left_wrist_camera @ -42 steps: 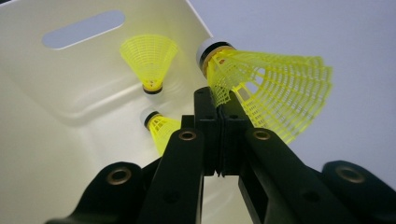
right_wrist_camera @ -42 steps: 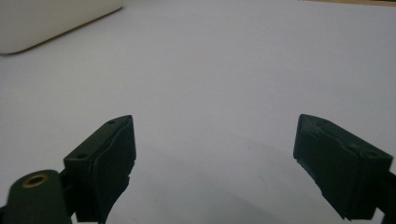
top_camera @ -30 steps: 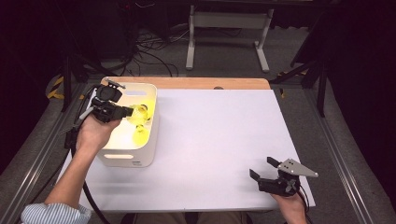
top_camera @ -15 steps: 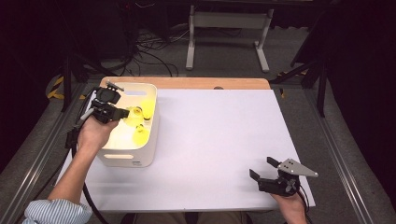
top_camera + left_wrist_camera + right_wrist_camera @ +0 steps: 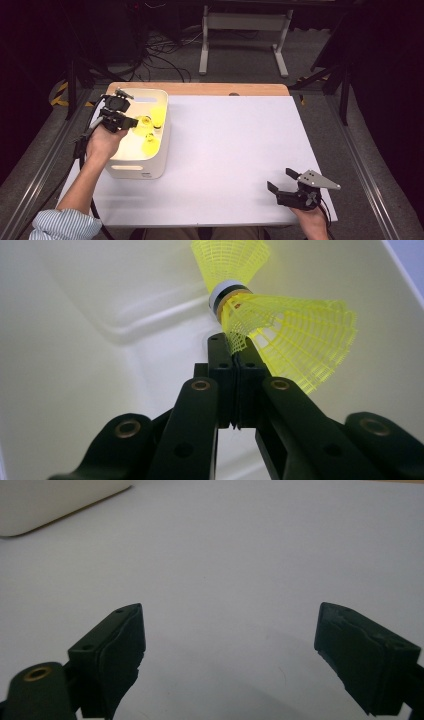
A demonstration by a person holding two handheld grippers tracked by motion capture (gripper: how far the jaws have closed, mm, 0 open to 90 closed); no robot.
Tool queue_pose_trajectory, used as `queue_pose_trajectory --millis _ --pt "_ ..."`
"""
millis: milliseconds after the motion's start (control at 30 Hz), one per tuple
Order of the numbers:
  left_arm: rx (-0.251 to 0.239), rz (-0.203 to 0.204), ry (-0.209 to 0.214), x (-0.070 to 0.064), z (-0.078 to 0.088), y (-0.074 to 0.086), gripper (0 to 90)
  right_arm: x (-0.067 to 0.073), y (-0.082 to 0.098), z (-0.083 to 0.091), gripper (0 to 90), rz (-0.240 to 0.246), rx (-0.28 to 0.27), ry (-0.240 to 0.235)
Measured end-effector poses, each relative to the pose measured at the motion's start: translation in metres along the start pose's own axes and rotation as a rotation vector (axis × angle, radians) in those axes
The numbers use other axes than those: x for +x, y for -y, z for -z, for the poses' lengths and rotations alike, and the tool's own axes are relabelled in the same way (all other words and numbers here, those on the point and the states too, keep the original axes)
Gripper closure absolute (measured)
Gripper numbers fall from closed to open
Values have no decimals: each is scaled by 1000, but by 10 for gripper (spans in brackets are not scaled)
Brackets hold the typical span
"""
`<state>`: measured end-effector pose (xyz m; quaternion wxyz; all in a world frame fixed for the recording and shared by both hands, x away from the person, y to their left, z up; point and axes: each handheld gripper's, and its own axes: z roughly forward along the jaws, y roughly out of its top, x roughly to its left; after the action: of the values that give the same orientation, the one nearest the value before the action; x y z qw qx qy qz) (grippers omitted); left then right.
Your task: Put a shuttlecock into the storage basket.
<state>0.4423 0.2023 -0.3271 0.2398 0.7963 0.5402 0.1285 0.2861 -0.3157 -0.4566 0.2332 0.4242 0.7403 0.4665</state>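
- Left gripper [image 5: 131, 121] is hanging inside the white bin [image 5: 162, 150] at the table's left edge, pointing toward the bin's right wall in the high view.
- Its jaws are closed flat against each other in the left gripper view [image 5: 235, 347]; they are pinching the skirt edge of a yellow shuttlecock [image 5: 295, 337] right at the tips, as far as I can judge. A thin grip, on mesh rather than on the cork.
- That shuttlecock's long axis is running sideways from the tips: cork end up and just beyond the jaws, skirt flaring off to the right of that view. So it is lying across the gripper's line, not along it.
- A second shuttlecock [image 5: 230, 260] is sitting past the first one, its skirt fanning up toward the bin wall, its banded cork touching or nearly touching the first. Cannot tell which.
- The high view is showing about three shuttlecocks [image 5: 150, 145] in the bin, all beside the left gripper.
- Right gripper [image 5: 282, 182] is resting low at the table's near right corner, jaws wide apart with nothing between them, only the white tabletop [image 5: 240, 555] ahead.
- The left hand is by far the nearer; the right is well apart from the bin.
- Judgement: any lift is needing to go straight up, clear of the neighbouring shuttlecock, or the mesh grip may slip.
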Motion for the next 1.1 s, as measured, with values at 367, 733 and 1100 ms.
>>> queue_pose_trajectory --millis 367,733,1100 --pt "24 6 -4 2 -12 -5 888 0 0 0 135 0 -1 1" --pt "48 7 -4 1 -23 -7 888 -1 0 0 134 -2 0 -1" --pt "85 7 -19 3 -34 -10 888 -1 0 0 135 -5 2 -5"
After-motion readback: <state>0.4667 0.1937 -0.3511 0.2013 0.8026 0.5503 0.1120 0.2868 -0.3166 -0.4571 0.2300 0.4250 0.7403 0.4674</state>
